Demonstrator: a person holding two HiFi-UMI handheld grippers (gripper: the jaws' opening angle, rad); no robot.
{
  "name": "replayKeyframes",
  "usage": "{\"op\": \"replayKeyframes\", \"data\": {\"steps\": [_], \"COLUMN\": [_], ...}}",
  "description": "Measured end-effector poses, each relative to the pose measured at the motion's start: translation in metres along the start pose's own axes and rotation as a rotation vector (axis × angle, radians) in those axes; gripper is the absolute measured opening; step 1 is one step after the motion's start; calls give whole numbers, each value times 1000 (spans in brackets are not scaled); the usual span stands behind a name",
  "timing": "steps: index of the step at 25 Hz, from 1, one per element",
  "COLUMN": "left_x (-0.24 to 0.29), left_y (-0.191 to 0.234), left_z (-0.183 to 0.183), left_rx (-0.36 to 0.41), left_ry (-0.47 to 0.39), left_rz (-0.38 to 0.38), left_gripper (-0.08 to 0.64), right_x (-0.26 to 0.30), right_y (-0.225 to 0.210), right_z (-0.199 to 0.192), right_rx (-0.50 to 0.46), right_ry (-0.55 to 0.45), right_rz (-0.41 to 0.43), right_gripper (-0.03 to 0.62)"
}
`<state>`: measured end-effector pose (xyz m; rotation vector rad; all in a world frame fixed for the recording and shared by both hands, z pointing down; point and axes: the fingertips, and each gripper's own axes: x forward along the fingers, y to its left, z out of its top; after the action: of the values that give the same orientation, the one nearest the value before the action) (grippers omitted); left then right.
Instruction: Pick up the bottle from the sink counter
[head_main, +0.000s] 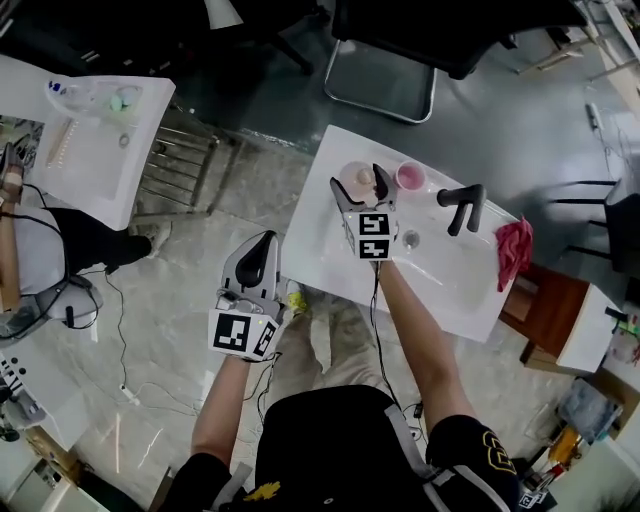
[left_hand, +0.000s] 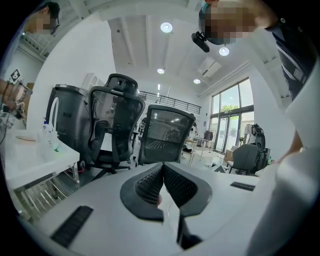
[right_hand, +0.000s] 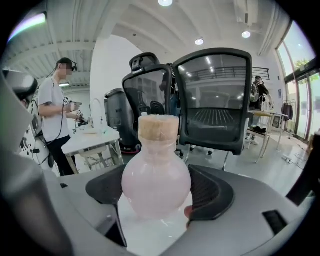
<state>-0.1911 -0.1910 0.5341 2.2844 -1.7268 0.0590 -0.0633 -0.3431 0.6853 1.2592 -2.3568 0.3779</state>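
A round pale-pink bottle (head_main: 358, 180) with a tan cap stands at the far left of the white sink counter (head_main: 325, 250). My right gripper (head_main: 357, 181) reaches over the counter, one jaw on each side of the bottle. In the right gripper view the bottle (right_hand: 156, 180) fills the gap of the right gripper (right_hand: 156, 200), both pads lie against its belly, and its base rests on the white surface. My left gripper (head_main: 266, 243) hangs over the floor left of the counter. Its jaws meet in the left gripper view with nothing in the left gripper (left_hand: 162, 172).
On the counter a pink cup (head_main: 410, 177) sits right of the bottle, then a black faucet (head_main: 462, 207), a basin drain (head_main: 410, 239) and a red cloth (head_main: 514, 250). A black chair (head_main: 400, 40) stands beyond the counter. Another white table (head_main: 90, 150) is at the left.
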Motion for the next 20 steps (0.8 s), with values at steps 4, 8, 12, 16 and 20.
{"op": "replayKeyframes", "data": {"steps": [4, 8, 12, 16, 20], "left_x": [-9, -22, -39, -56, -64], "left_y": [-3, -14, -34, -52, -81], "left_z": [15, 31, 45, 55, 59], "left_rx": [2, 4, 28, 1, 5], "left_ry": [-9, -25, -28, -39, -29], "left_rz": [-32, -94, -189, -261, -354], "left_gripper": [18, 18, 18, 18, 18], "right_x": [-47, -103, -172, -243, -309], "right_y": [1, 2, 2, -2, -11], "right_z": [28, 54, 70, 79, 85], "right_rx": [-20, -39, 13, 66, 99], "right_ry": [-21, -12, -34, -77, -106], "right_rz": [-25, -87, -152, -222, -300], "right_gripper": [413, 413, 413, 413, 413]}}
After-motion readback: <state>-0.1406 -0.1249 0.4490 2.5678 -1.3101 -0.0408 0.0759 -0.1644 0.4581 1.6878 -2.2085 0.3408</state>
